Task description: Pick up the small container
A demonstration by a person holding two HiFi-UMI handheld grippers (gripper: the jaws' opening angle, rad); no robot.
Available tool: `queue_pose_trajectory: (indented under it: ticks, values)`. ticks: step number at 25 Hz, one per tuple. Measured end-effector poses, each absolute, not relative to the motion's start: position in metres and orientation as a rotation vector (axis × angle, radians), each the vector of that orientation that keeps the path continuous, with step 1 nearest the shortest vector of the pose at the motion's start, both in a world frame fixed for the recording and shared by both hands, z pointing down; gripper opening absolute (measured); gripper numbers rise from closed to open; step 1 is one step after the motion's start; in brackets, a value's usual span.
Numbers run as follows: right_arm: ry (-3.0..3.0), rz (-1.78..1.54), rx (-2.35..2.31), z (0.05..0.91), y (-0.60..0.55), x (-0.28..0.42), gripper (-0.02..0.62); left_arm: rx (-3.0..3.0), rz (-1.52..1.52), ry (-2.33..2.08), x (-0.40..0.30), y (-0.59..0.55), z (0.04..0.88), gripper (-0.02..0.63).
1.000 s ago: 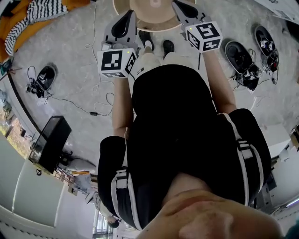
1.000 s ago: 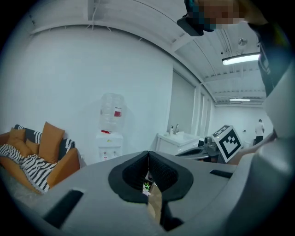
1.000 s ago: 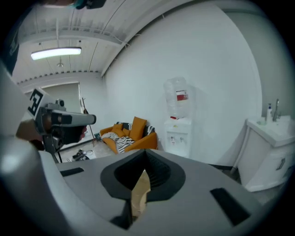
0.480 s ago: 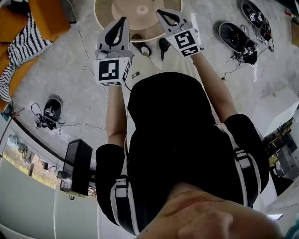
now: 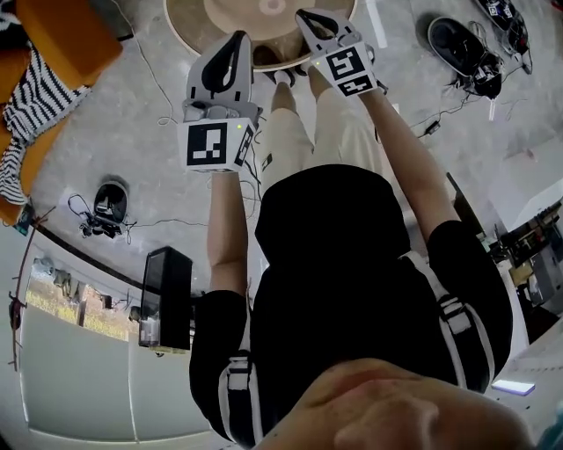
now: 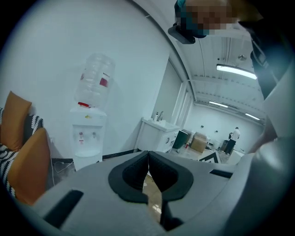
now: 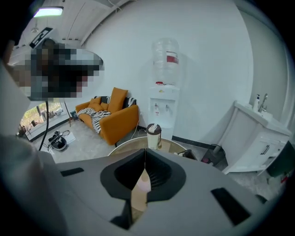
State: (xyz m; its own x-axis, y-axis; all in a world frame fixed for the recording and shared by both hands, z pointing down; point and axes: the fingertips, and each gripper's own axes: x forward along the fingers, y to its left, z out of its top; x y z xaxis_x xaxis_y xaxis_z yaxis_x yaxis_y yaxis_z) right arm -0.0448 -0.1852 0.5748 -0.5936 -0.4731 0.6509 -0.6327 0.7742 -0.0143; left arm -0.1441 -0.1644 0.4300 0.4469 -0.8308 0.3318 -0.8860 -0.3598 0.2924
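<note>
The small container point(image 7: 153, 135), a pale cup with a dark lid, stands upright on a round tan table point(image 7: 171, 146), seen ahead in the right gripper view. In the head view the table point(image 5: 207, 18) lies at the top edge, just past both grippers. My left gripper point(image 5: 236, 39) points at its near rim, jaws shut and empty. My right gripper point(image 5: 305, 16) reaches over the rim, also shut with nothing in it. The shut tips of the right gripper point(image 7: 145, 153) sit just below the container in its own view, still well short of it. The left gripper point(image 6: 148, 156) view does not show the container.
A water dispenser point(image 7: 165, 99) stands against the wall behind the table, with an orange sofa point(image 7: 113, 119) to its left and a white sink cabinet point(image 7: 258, 138) to its right. Cables, shoes point(image 5: 464, 48) and a black box point(image 5: 165, 297) lie on the floor around the person.
Both grippers have sunk and reached farther out toward the round table. Their jaws have stayed shut.
</note>
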Motion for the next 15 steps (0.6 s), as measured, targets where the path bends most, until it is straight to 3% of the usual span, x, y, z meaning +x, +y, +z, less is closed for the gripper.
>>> queue_pose_trajectory:
  ticks: [8, 15]
  values:
    - [-2.271, 0.398, 0.799, 0.653, -0.196, -0.05, 0.008, 2.191, 0.206, -1.434, -0.151, -0.177, 0.495, 0.018]
    - [-2.239, 0.45, 0.761, 0.714, -0.199, -0.046, 0.078, 2.158, 0.211, -1.429, -0.138, -0.188, 0.528, 0.018]
